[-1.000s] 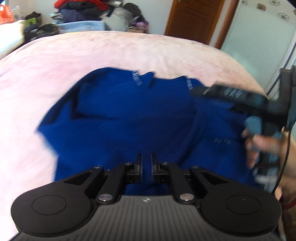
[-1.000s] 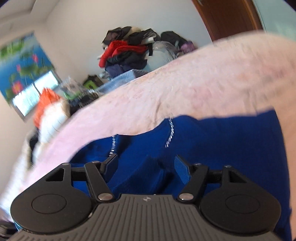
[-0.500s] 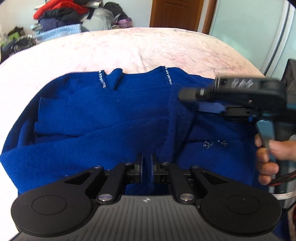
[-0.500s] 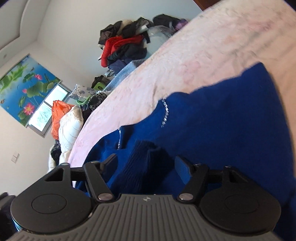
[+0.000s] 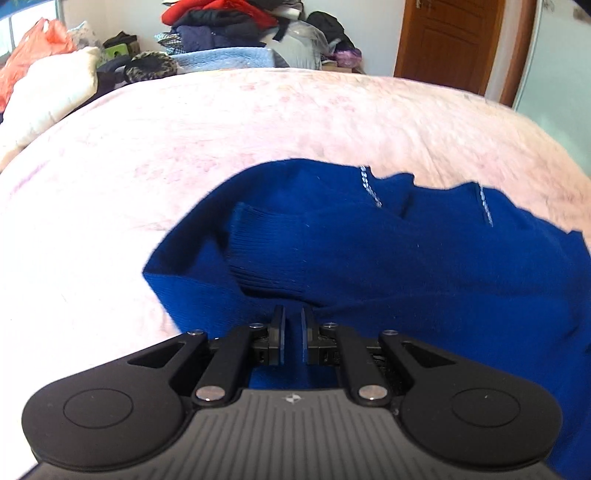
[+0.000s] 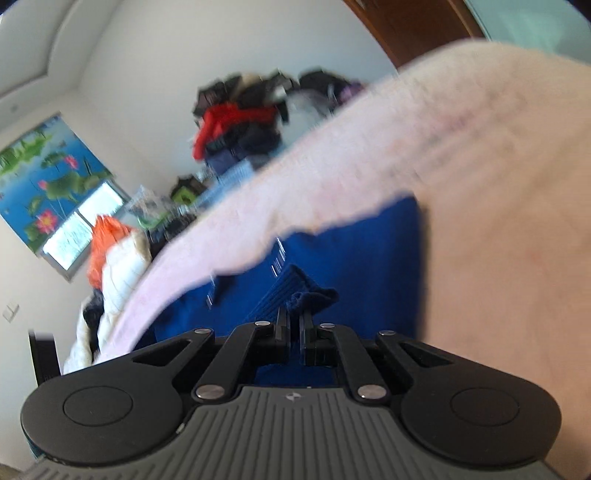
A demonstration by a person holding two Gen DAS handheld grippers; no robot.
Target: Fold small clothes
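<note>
A blue knit sweater lies rumpled on a pink bed blanket, one ribbed cuff folded over its body. My left gripper is shut on the sweater's near edge, with blue fabric pinched between the pads. In the right wrist view the sweater fills the middle. My right gripper is closing its jaws, nearly together, on a fold of blue fabric just below a ribbed cuff. Neither gripper appears in the other's view.
The blanket spreads wide around the sweater. Beyond the bed's far edge are a heap of clothes, a white pillow with an orange bag, and a brown door. A flower picture hangs by the window.
My right gripper's jaws went from wide apart to nearly together on the blue fabric. The right gripper and the hand holding it have left the left wrist view. The sweater now sits further right there.
</note>
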